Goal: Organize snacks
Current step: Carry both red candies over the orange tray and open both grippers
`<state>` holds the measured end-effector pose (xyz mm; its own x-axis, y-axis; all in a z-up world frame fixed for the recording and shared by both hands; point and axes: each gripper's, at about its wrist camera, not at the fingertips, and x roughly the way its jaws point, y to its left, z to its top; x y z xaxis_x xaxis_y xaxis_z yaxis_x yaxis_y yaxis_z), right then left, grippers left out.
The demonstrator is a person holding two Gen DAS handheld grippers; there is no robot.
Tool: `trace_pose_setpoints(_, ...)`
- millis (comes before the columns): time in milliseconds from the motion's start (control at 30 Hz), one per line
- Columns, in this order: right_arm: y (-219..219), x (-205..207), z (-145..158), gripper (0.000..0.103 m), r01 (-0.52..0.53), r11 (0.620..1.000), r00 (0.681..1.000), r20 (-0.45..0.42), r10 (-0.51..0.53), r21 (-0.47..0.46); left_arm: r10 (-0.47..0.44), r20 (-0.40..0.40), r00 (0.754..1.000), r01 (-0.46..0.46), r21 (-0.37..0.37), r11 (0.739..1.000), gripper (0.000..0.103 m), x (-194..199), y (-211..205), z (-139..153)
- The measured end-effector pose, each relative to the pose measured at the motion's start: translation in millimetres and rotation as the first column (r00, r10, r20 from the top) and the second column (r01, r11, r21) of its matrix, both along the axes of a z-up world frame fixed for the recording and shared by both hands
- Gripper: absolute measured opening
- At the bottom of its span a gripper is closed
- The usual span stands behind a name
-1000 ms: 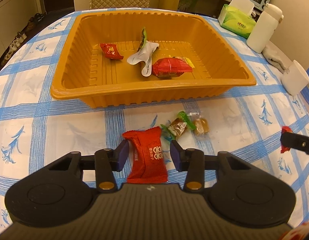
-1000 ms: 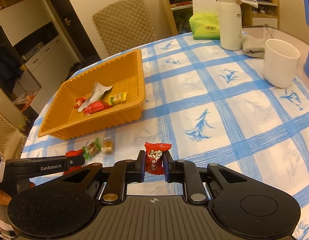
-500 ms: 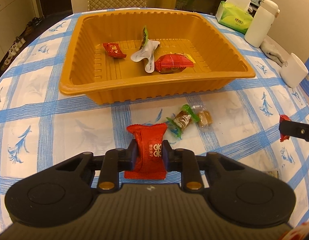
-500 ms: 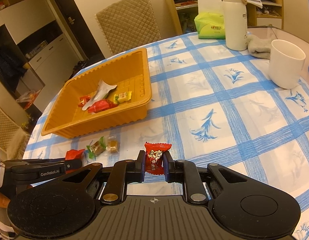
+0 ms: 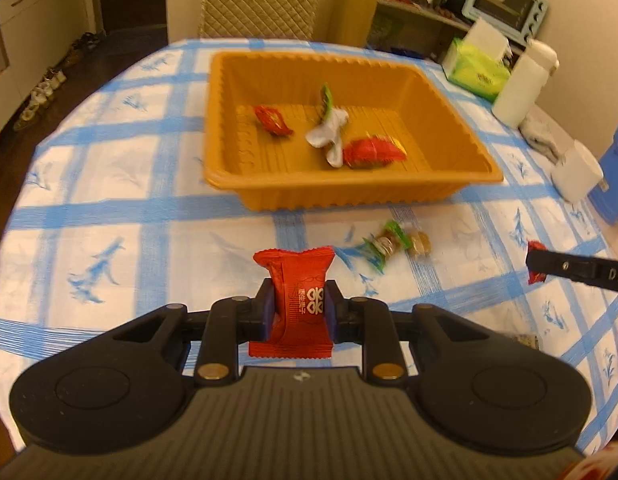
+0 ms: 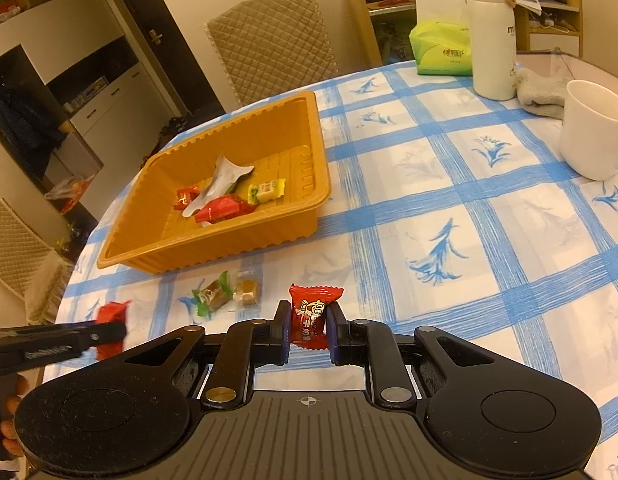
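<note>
Fingers (image 5: 267,312) of the left gripper (image 5: 299,312) pinch a red snack packet (image 5: 297,300) from both sides, packet upright, its top edge sticking up past the tips, lifted off the blue-checked tablecloth (image 5: 109,216). Right gripper (image 6: 307,330) likewise clamped on a small red candy (image 6: 312,314) with a cartoon print, wrapper standing upright between the pads. Each gripper shows in the other view: the right one's black finger with red wrapper at its tip on the left view's right edge, the left one with its red packet low on the right view's left edge. Two loose sweets on the cloth between the grippers and the tray: green-wrapped candy (image 5: 385,242) and, just beside it, a clear-wrapped brown candy (image 5: 419,243), touching or nearly so, cannot tell. Orange tray (image 5: 349,196) beyond them, well short of both grippers, holding a small red candy piece (image 5: 273,120), a white torn wrapper (image 5: 329,136) with a green bit at its top, a red bar (image 5: 369,152), and a yellow candy (image 6: 267,190) next to the bar. Far right side of the table: white mug (image 6: 593,136), grey cloth (image 6: 539,94), white thermos (image 6: 493,36), green tissue pack (image 6: 441,46). Quilted chair (image 6: 269,44) behind the table.
</note>
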<state>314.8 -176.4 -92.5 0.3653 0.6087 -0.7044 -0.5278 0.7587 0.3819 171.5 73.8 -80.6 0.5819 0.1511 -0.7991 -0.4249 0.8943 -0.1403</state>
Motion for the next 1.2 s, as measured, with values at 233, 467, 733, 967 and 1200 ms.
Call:
trace_pose_setpoints(233,9,3,5,0.018,-0.013,1.000,1.000,0.007,0.013,0.008,0.047,0.079,0.996,-0.050,0.037,0.998,0.022,1,26,34)
trace_pose_setpoints(467,28,9,17,0.018,-0.041,0.999,0.998,0.038,0.040,0.022,-0.022,0.117,0.993,0.013,0.076,0.997,0.022,35,33,53)
trace_pose_setpoints(733,48,19,33,0.018,-0.055,0.998,0.995,0.084,0.052,0.037,-0.100,0.124,0.987,0.088,0.099,0.991,0.022,85,29,50)
trace_pose_setpoints(967,58,31,41,0.018,-0.042,0.998,0.994,0.105,0.038,0.043,-0.106,0.073,0.992,0.099,0.087,0.991,0.022,111,36,27)
trace_pose_setpoints(1200,65,40,41,0.018,-0.030,0.999,0.994,0.104,0.025,0.045,-0.118,0.041,0.992,0.115,0.075,0.991,0.022,122,37,10)
